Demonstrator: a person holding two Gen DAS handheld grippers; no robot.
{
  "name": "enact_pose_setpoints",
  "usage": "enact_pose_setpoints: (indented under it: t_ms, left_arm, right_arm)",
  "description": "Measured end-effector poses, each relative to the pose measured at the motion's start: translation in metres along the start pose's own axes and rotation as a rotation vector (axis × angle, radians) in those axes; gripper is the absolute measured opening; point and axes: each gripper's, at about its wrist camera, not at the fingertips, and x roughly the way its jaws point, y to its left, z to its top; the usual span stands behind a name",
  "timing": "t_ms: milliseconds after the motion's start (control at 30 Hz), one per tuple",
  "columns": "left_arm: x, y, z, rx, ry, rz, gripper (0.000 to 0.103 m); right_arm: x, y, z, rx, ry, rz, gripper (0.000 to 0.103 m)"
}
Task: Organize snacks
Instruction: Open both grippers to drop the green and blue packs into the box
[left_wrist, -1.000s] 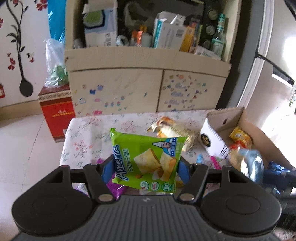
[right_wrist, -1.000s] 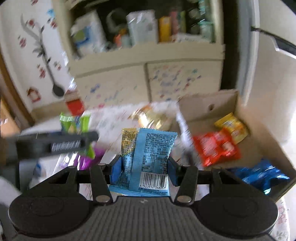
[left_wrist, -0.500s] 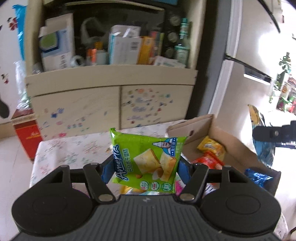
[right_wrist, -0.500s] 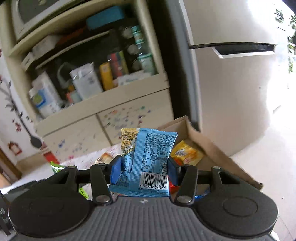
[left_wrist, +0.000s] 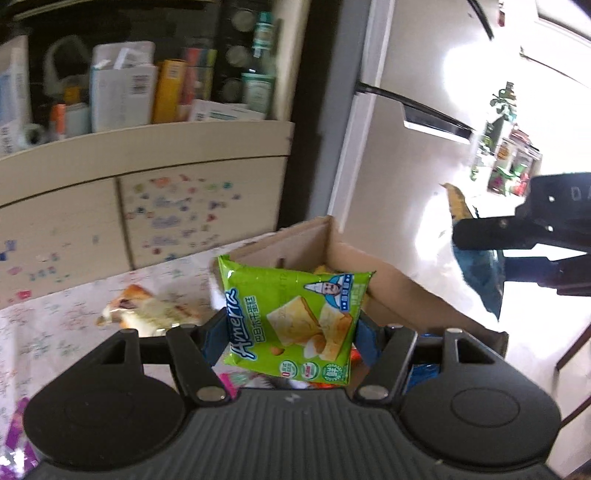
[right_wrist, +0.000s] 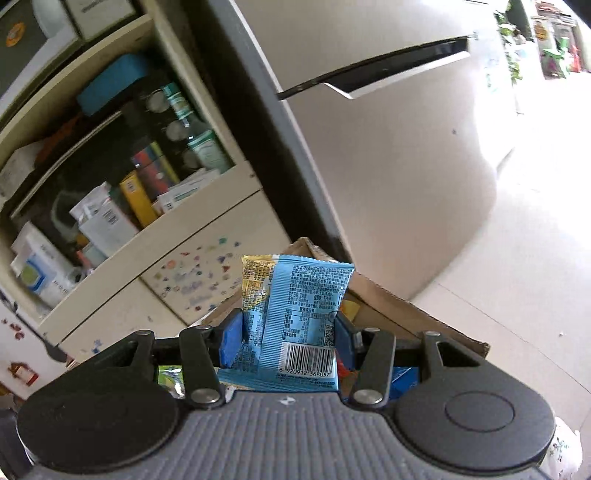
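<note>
My left gripper (left_wrist: 291, 332) is shut on a green snack packet (left_wrist: 295, 317) and holds it in the air in front of an open cardboard box (left_wrist: 388, 284). My right gripper (right_wrist: 288, 332) is shut on a blue snack packet (right_wrist: 299, 317) with a barcode, held above the same cardboard box (right_wrist: 388, 306). The right gripper with its blue packet (left_wrist: 480, 277) also shows in the left wrist view, to the right of the box. Orange and blue packets lie inside the box, mostly hidden by the grippers.
A clear-wrapped snack (left_wrist: 147, 314) lies on the floral tablecloth (left_wrist: 55, 332). A cream cabinet (left_wrist: 147, 184) with cluttered shelves stands behind the table. A grey fridge (right_wrist: 388, 166) stands to the right. A purple packet (left_wrist: 18, 424) is at the lower left.
Both grippers have swung to the right and tilted upward with their packets. The box now sits directly behind each packet, and more of the fridge and floor shows.
</note>
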Motion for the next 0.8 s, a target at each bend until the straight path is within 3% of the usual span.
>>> enact_pose_setpoints:
  t_ms: [233, 267, 300, 433, 500, 800]
  left_arm:
    - [0.026, -0.018, 0.002, 0.003, 0.023, -0.075, 0.068]
    - [0.029, -0.021, 0.001, 0.005, 0.023, -0.085, 0.074]
    - [0.032, -0.024, -0.001, 0.01, 0.026, -0.086, 0.08]
    - [0.036, -0.03, -0.007, 0.024, 0.039, -0.088, 0.089]
    - [0.031, -0.029, -0.006, 0.008, 0.034, -0.091, 0.096]
    - [0.009, -0.007, 0.007, -0.074, 0.021, -0.054, 0.098]
  right_arm:
    - [0.006, -0.007, 0.002, 0.066, -0.008, -0.062, 0.058]
    - [0.008, -0.008, 0.002, 0.075, -0.004, -0.07, 0.059]
    - [0.011, -0.01, 0.002, 0.088, 0.001, -0.079, 0.059]
    - [0.015, -0.014, 0.001, 0.126, 0.011, -0.087, 0.063]
    - [0.013, -0.013, 0.002, 0.124, 0.004, -0.086, 0.071]
    - [0.015, -0.01, 0.001, 0.104, 0.025, -0.054, 0.076]
